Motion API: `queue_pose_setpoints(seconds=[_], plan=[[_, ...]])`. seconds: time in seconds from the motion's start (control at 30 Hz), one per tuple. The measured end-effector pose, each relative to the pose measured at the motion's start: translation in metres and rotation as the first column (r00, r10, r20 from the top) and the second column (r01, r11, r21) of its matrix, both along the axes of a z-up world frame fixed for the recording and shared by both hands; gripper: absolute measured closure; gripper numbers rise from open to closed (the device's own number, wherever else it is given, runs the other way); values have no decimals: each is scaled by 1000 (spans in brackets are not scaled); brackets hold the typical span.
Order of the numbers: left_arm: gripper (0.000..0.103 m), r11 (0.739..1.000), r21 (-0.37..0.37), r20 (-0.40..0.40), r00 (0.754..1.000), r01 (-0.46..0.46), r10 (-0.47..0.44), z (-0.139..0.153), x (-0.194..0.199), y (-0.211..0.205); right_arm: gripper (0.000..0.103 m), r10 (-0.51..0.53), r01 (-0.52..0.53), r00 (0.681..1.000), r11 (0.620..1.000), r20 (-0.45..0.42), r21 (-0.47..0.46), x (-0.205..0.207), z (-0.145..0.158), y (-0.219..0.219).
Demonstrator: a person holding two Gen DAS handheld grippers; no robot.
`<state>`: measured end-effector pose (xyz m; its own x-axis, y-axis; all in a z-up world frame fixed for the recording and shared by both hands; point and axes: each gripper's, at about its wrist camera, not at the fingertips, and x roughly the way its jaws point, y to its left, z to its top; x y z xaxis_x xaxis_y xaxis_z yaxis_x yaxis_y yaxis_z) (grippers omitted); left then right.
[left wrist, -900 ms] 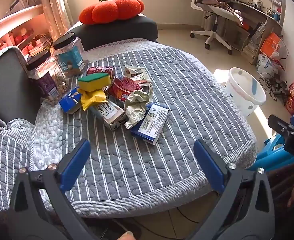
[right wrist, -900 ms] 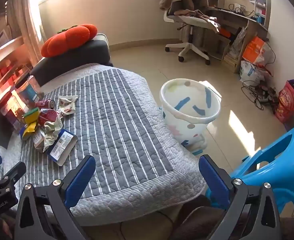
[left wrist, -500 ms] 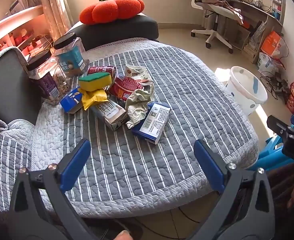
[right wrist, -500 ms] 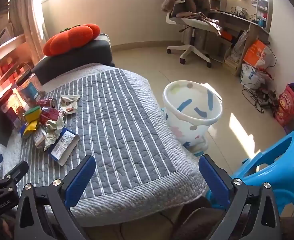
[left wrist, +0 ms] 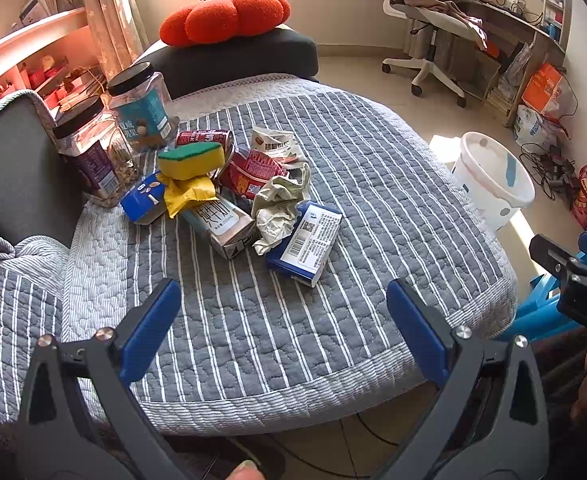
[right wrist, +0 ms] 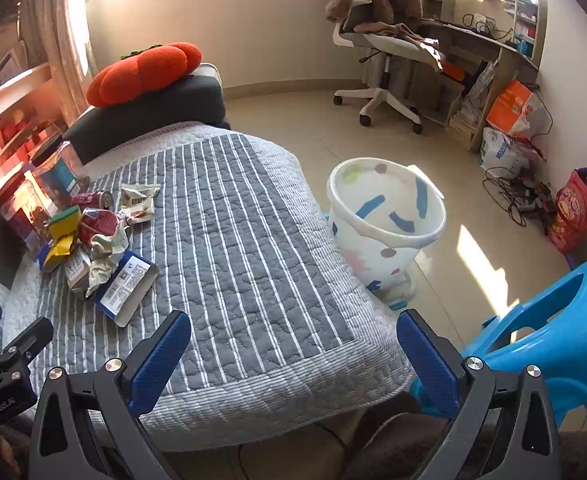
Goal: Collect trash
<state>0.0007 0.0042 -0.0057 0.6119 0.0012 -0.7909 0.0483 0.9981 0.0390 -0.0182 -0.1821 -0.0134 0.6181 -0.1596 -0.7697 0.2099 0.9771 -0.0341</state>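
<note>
Now left claw (left wrist: 279, 294) wide apart, empty; right claw (right wrist: 293, 326) likewise.

Home, lived-in bedroom/study. Quilt (left wrist: 333, 208) with grey stripes over a low cushioned seat, tomato-shaped pillow (left wrist: 225, 18) on a dark cushion (left wrist: 237, 60). Curtain (left wrist: 109, 12) and shelf (left wrist: 25, 56) at a sunlit window. Office chair (right wrist: 377, 40) piled with clothes at a cluttered desk (right wrist: 481, 40), bags and cables (right wrist: 513, 196) on the tile floor. Patterned plastic bin (right wrist: 385, 216) beside the seat, blue stool (right wrist: 553, 344) nearby, snack jars (left wrist: 113, 136) and wrappers on the quilt
</note>
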Motion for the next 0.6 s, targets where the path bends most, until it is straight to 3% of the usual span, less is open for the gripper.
queue_pose_setpoints(seconds=[0.6], plan=[[1, 1000, -3, -1, 1000, -4, 4, 0, 0, 2, 0, -9, 9, 1000, 1000, -6, -2, 1, 1, 1]])
